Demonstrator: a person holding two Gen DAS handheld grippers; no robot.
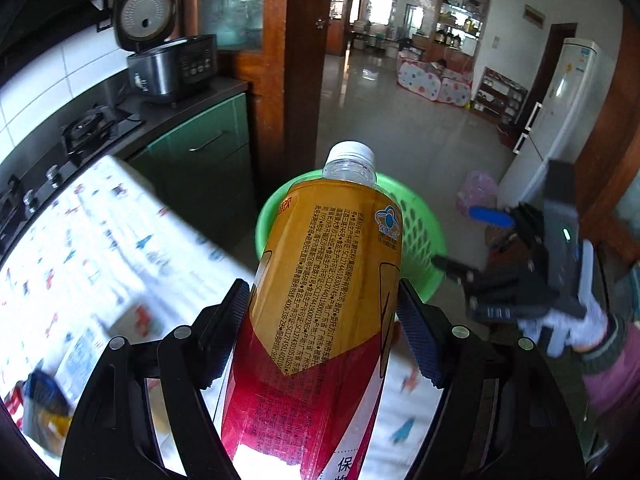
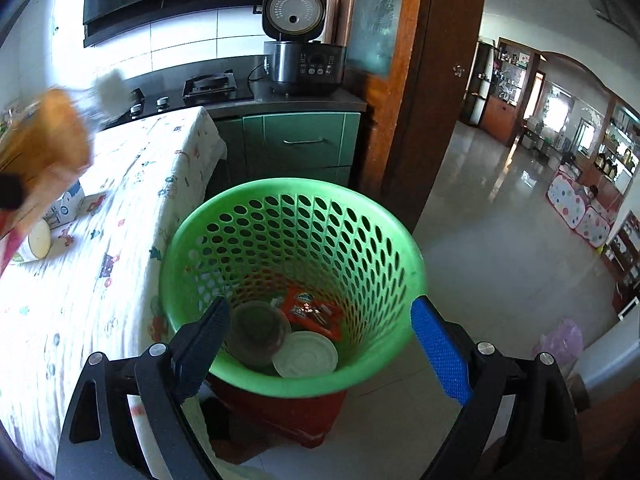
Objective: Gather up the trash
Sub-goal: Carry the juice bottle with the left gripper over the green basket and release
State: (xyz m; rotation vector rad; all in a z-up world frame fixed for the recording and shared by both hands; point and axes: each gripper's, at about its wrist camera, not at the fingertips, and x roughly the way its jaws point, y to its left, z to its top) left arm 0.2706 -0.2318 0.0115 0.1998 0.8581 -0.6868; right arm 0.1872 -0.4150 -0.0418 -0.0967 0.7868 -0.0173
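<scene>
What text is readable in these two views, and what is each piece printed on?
"保": large character at the white bottom edge of the label on the bottle.
Fine print on the bottle's yellow panel: Chinese characters and digits, too small to quote reliably.
Rice cooker control panel: too small to read.
Orange wrapper in the green basket: blurred.
Carton on the table: blurred.
</scene>
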